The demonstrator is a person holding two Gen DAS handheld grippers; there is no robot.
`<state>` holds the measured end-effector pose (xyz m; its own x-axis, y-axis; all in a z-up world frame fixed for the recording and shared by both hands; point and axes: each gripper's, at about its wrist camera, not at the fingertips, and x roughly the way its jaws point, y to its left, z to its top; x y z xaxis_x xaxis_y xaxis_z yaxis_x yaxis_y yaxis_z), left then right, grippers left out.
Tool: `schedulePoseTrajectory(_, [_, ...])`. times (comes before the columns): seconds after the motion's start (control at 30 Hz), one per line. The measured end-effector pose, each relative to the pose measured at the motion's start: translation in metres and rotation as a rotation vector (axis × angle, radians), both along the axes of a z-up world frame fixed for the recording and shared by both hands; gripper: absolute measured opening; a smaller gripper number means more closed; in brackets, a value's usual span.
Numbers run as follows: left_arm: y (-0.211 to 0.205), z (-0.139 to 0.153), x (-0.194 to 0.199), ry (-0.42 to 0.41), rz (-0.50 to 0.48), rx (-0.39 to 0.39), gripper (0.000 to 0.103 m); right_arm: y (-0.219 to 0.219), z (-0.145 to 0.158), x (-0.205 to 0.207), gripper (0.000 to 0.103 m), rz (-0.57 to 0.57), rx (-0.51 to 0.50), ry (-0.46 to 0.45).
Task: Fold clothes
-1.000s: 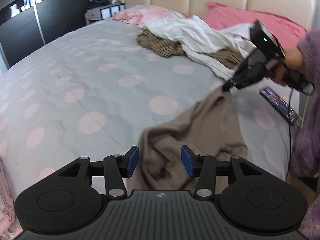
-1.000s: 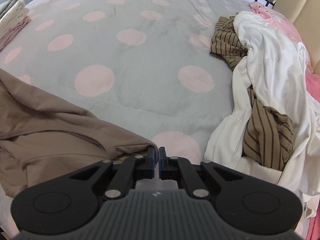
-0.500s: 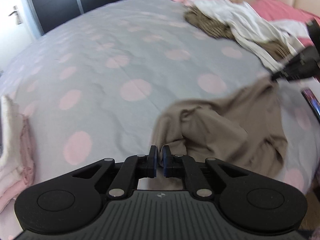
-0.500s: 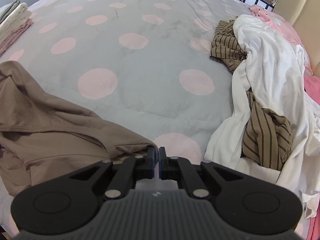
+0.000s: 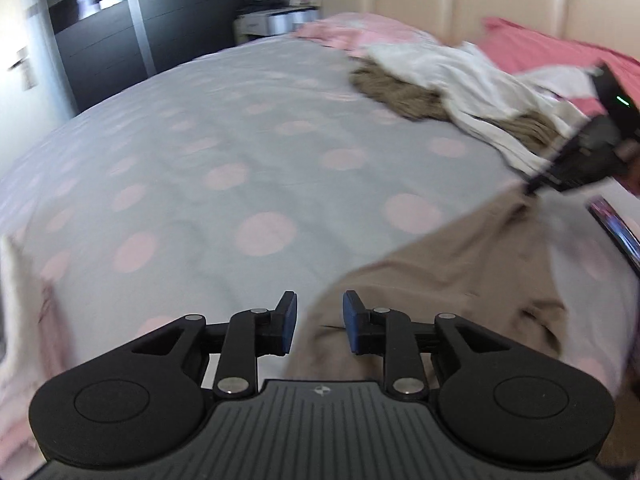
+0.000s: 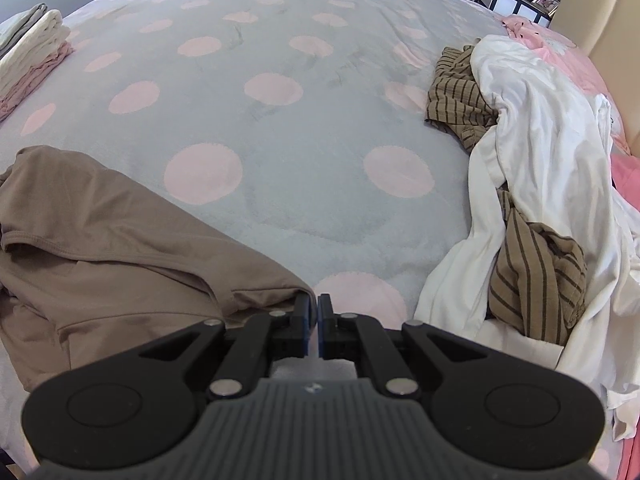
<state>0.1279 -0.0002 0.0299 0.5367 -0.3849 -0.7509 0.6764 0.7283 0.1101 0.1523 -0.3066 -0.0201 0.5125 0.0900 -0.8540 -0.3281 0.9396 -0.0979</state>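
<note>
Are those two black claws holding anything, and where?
The right gripper pinches the brown garment at its edge. The left gripper, jaws opening, holds nothing.

Beige padded headboard (image 5: 460,4) — dark wardrobe (image 5: 120,32) beyond the bed (image 5: 248,128)

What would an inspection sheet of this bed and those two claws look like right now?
Surface: bed cover, grey with pink dots, mostly bare in the middle.
Job's things: tan garment crumpled at the near edge; unsorted heap of a white garment and a striped brown garment; folded stack at the far left.
Clutter: phone lying on the cover.
Grippers: right claw shut on a corner of the tan garment; left claw opening, pads clear of the cloth under it.
Cables: nothing seen.
Surroundings: padded headboard, pink pillow, dark wardrobe, small shelf unit.
</note>
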Motion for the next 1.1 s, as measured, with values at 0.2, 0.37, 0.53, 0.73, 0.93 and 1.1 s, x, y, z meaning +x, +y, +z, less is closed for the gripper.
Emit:
schedulePoseTrajectory(0.2, [-0.022, -0.013, -0.029, 0.016, -0.171, 0.087, 0.039, -0.002, 0.000, -0.001, 0.005, 0.000, 0.006, -0.001])
schedulePoseTrajectory(0.37, [-0.035, -0.042, -0.035, 0.065, -0.201, 0.179, 0.037, -0.001, 0.000, -0.001, 0.005, 0.006, 0.008, -0.001])
schedulePoseTrajectory(0.53, [-0.029, -0.047, -0.023, 0.071, -0.104, 0.145, 0.005, 0.001, 0.006, -0.005, 0.005, 0.037, 0.010, -0.017])
schedulePoseTrajectory(0.73, [-0.001, 0.000, -0.009, 0.028, 0.038, -0.091, 0.000, 0.000, 0.023, -0.009, 0.004, 0.049, 0.033, -0.063])
schedulePoseTrajectory(0.93, [0.037, 0.060, -0.007, -0.051, 0.151, -0.320, 0.000, 0.001, 0.060, -0.021, 0.004, 0.039, 0.070, -0.182])
schedulePoseTrajectory(1.1, [0.067, 0.116, -0.019, -0.132, 0.187, -0.443, 0.000, 0.001, 0.113, -0.039, 0.004, 0.014, 0.135, -0.347])
